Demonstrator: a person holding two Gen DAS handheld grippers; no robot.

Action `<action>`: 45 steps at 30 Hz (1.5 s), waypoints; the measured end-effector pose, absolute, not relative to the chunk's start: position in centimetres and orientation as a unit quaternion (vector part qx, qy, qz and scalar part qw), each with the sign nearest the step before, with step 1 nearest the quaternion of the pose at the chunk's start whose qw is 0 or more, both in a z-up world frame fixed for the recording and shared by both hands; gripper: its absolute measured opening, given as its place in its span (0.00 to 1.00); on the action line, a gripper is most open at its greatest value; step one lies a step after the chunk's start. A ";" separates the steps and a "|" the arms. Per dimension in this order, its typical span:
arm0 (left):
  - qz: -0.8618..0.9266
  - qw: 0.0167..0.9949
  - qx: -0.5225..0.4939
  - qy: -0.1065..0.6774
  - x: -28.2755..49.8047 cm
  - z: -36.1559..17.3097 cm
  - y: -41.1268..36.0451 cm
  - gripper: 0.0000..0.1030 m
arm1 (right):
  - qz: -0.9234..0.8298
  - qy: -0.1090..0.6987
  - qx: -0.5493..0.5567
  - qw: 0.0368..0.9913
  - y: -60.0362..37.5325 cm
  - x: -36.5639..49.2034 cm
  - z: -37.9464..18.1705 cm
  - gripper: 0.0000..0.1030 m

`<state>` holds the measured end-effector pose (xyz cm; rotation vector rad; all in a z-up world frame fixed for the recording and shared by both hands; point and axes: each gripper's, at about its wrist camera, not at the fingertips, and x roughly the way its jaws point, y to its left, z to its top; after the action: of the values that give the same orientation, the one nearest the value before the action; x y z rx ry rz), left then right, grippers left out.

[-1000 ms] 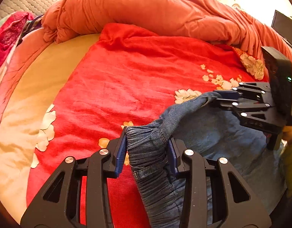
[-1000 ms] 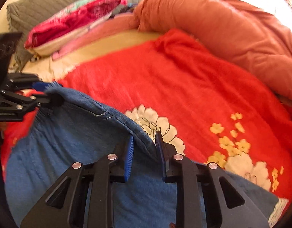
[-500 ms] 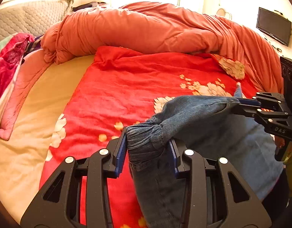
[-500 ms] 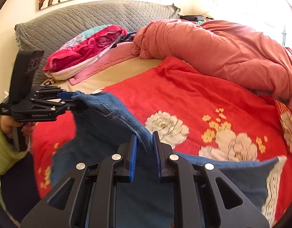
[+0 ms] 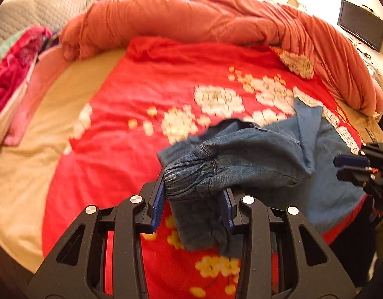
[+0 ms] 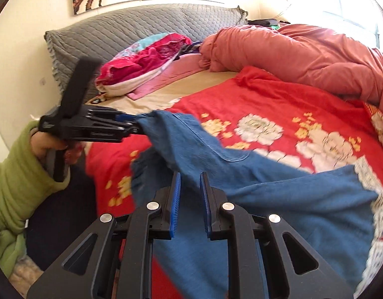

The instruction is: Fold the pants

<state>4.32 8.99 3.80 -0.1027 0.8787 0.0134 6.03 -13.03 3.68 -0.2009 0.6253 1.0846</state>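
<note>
Two wrist views of denim pants being carried over a bed. The left gripper (image 5: pixel 193 196) pinches the gathered elastic waistband of the blue jeans (image 5: pixel 241 159) between its blue pads; the same gripper shows from the side in the right wrist view (image 6: pixel 131 127), gripped by a hand (image 6: pixel 47 144) in a green sleeve (image 6: pixel 14 186), with the denim trailing from its tip. The right gripper (image 6: pixel 190 199) has its jaws drawn nearly together, with a fold of the fabric edge running into the narrow gap between the pads; whether the pads truly press on the cloth cannot be told from this view. In the left wrist view that gripper (image 5: pixel 350 167) appears at the right edge, apart from the raised denim, and its contact with the cloth is not visible there.

The jeans hang partly lifted above the red floral blanket (image 5: pixel 146 79), their lower part draped on it near the bed's front edge. A rolled salmon duvet (image 5: pixel 216 17) lies along the far side; a grey quilted headboard (image 6: pixel 121 32) and a pink pillow pile (image 6: pixel 146 59) are well apart from the work.

Step in hand, as judged: lifting and spreading the waistband before laying the garment flat. The next move calls for both grips kept level and the cloth taut while it is lowered, so that the legs fall aligned without creases.
</note>
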 end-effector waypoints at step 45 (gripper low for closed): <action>0.074 0.874 -0.100 0.469 -3.7 1.5 11.6 0.50 | 0.478 0.331 -0.155 0.799 -11.0 1.0 -3.4 0.14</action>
<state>-3.67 11.61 1.55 -0.2085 0.9791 0.1547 0.95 -11.00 -3.43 -0.3336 0.7093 1.0253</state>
